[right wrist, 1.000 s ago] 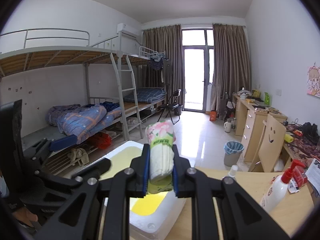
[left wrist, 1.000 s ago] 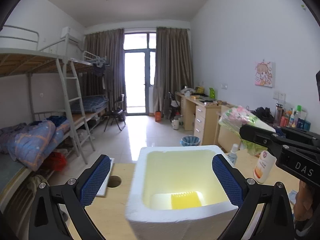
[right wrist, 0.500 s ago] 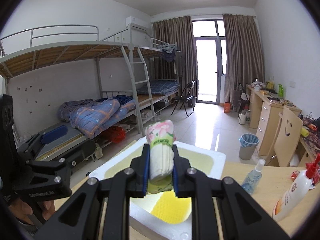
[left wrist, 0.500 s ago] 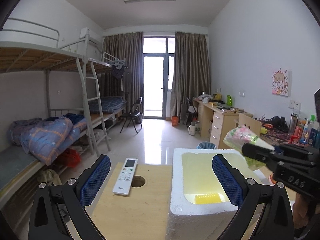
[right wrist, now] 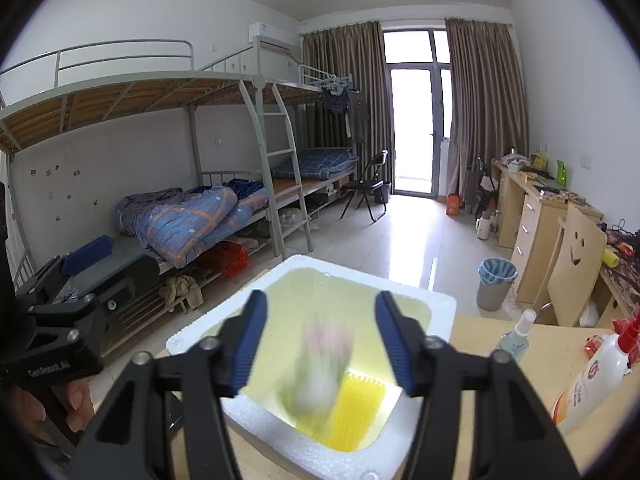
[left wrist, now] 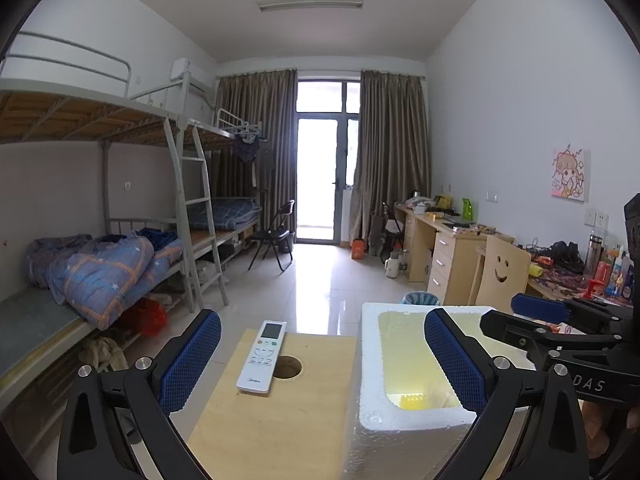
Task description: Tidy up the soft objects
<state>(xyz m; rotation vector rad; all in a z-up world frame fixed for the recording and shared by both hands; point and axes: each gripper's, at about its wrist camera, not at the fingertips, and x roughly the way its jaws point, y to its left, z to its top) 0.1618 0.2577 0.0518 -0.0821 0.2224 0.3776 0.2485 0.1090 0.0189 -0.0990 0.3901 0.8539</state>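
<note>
The right gripper point(right wrist: 320, 344) is standing with its jaws spread wide above the white foam box point(right wrist: 436, 308), and the tissue pack point(right wrist: 324, 364) is showing as a blur between and below the fingers, touching neither, apparently dropping into the box toward the yellow ridged piece point(right wrist: 360, 404) on its floor. The left gripper point(left wrist: 320, 360) is also gaping and carrying nothing, hovering over the wooden table point(left wrist: 280, 432) beside the box, with a white remote control point(left wrist: 262, 356) lying by a round hole in the table. The pack looks light, squashy and wrapped in slick film, so it will likely land gently and may tip. If it needs re-seating, pinching across its narrow middle should hold best; the film could slip under a loose grip.
</note>
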